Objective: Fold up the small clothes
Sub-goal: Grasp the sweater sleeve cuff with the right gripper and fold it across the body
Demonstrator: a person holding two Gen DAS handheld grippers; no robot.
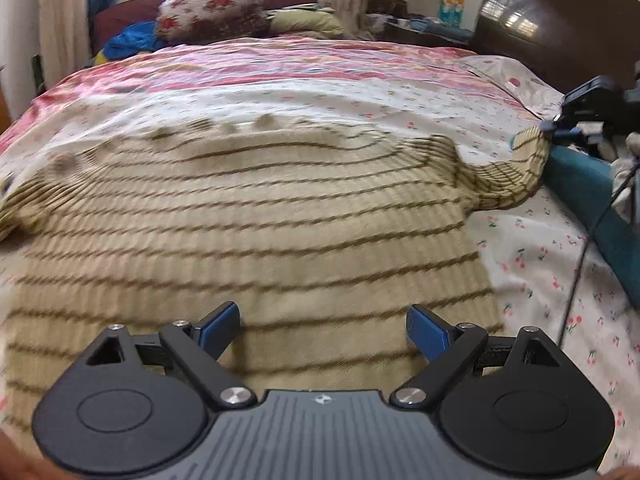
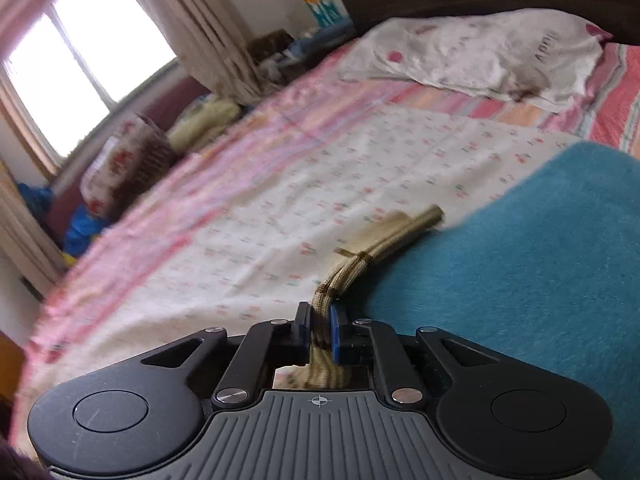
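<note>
left tongs (image 1: 323, 330) apart over ribbed striped sweater (image 1: 248, 216) | right tongs (image 2: 320, 330) clamp its sleeve (image 2: 384, 240)

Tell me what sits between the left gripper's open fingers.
In the left wrist view, only the striped sweater shows between the left gripper fingers: they stand apart over its hem area, no other thing there. The pads clamp nothing.

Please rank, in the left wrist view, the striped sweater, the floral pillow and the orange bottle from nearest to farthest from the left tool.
1. Striped sweater, directly under the left tool.
2. Floral pillow, far across the bed, upper left.
3. Orange bottle, beyond the bed, upper right.
</note>
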